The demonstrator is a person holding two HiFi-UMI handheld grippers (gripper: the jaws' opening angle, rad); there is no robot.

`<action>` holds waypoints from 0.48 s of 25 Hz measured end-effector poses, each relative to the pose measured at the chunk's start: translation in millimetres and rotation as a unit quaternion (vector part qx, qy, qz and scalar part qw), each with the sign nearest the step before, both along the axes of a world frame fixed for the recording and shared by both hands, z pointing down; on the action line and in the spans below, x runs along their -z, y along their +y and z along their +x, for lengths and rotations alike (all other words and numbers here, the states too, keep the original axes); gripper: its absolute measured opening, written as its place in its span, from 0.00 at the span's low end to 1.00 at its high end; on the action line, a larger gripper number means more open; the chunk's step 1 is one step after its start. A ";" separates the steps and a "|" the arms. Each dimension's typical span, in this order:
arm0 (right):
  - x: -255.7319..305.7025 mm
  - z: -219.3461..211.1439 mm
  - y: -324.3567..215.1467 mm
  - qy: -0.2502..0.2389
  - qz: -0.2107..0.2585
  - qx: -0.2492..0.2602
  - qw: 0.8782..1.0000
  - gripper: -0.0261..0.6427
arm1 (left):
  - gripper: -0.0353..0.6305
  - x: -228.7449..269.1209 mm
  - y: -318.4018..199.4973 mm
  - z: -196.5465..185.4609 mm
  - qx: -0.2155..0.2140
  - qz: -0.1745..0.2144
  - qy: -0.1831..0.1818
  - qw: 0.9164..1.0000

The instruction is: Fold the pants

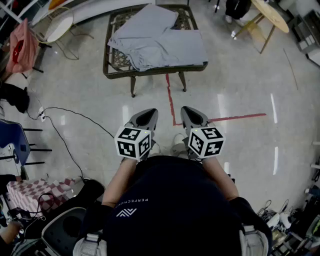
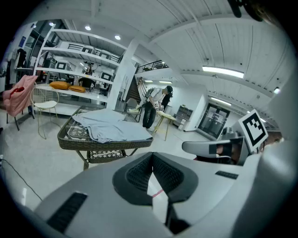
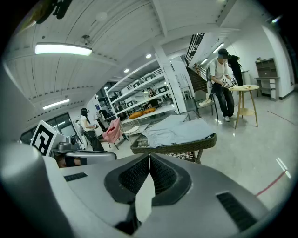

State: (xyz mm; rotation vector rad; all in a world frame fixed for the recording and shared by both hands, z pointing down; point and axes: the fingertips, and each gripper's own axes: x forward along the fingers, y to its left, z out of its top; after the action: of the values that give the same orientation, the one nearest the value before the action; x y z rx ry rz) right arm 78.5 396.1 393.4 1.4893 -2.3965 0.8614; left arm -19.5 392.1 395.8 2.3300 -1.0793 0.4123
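Light grey pants point(image 1: 157, 37) lie spread and rumpled on a dark wicker table point(image 1: 112, 67) at the top of the head view. The pants point(image 2: 111, 126) and the pants point(image 3: 179, 130) also show ahead in both gripper views. My left gripper point(image 1: 148, 115) and right gripper point(image 1: 189, 112) are held side by side over the floor, well short of the table. Both are shut with nothing between the jaws. In the left gripper view the left gripper point(image 2: 152, 158) has its pads together; the right gripper point(image 3: 149, 160) looks the same in its own view.
A red tape line point(image 1: 172, 102) runs on the glossy floor from the table toward me. A white wire chair point(image 1: 57, 25) with pink cloth point(image 1: 22, 45) stands at left, cables point(image 1: 65, 130) trail on the floor, and a person stands by a round wooden table point(image 1: 270, 15) at right.
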 end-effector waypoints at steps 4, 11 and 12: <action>0.6 4.2 -1.9 0.000 0.000 -0.003 1.000 0.10 | 0.06 7.9 -1.6 7.2 -0.014 0.018 0.014 1.000; -1.3 11.9 -2.3 0.002 0.000 -0.008 1.000 0.10 | 0.06 0.9 -0.1 19.1 -0.022 0.013 0.012 1.000; -1.4 12.5 -2.4 0.001 -0.001 -0.008 1.000 0.10 | 0.06 1.0 -0.5 20.7 -0.024 0.013 0.012 1.000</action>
State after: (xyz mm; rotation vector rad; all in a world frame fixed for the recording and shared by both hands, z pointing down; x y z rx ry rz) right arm 91.0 393.7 394.8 1.5109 -2.3843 0.8656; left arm 1.2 391.6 394.8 2.3817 -1.0259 0.3887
